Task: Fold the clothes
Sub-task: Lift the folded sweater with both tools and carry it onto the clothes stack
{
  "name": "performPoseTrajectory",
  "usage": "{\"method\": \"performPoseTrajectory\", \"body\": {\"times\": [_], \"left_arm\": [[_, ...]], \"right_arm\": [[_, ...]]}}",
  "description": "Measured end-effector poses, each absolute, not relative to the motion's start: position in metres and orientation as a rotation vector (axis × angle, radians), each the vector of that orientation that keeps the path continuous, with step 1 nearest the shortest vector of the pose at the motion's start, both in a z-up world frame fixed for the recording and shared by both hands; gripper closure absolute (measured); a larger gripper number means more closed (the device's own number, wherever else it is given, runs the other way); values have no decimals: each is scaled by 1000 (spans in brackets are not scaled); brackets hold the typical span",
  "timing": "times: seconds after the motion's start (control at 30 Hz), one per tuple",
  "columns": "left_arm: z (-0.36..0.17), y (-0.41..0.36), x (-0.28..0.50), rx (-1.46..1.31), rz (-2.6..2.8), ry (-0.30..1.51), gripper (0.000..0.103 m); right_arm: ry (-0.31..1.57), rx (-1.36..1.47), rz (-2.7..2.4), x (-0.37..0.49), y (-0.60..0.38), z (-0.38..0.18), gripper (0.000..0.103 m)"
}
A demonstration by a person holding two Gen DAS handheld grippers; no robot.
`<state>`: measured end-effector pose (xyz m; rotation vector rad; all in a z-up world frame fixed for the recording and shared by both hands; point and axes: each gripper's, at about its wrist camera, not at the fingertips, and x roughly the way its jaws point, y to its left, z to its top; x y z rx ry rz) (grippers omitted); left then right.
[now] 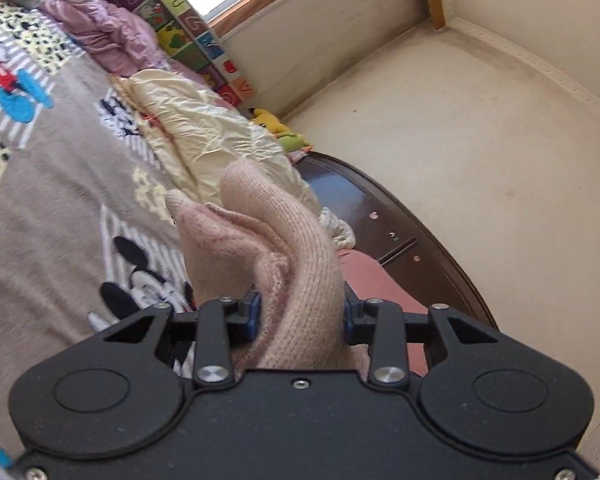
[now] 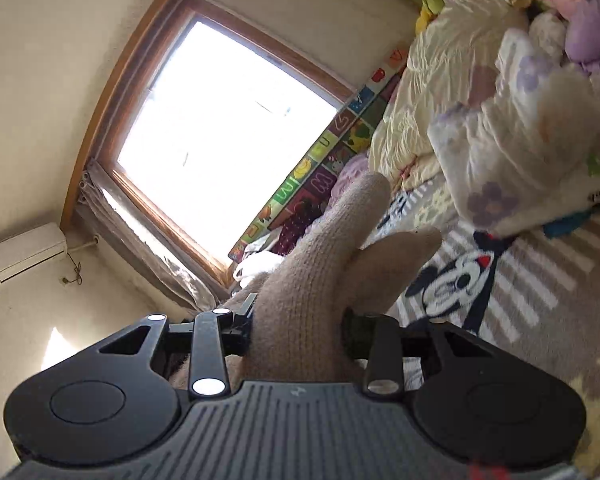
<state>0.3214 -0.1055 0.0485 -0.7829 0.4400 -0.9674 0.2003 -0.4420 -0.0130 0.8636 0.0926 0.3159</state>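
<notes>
A pink-beige knitted garment is bunched between the jaws of my left gripper, which is shut on it and holds it above the bed. In the right wrist view the same knit fills the jaws of my right gripper, which is shut on it too. The knit stands up in thick folds in front of both cameras and hides the fingertips. The rest of the garment is out of view.
A Mickey Mouse blanket covers the bed. A cream quilt, a pink bundle and a floral white quilt lie on it. A dark wooden bed frame, alphabet mat and window border it.
</notes>
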Motion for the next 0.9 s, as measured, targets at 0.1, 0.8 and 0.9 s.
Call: {"method": "performPoseTrajectory", "body": {"times": [0.1, 0.8, 0.9], "left_arm": [[64, -146, 344, -815, -1108, 297, 68], [-31, -295, 457, -822, -693, 868, 30], [-13, -279, 439, -766, -681, 834, 28]], "right_arm": [[-79, 776, 289, 205, -479, 18, 64], [169, 1036, -225, 335, -684, -71, 45], [113, 998, -264, 299, -674, -54, 26]]}}
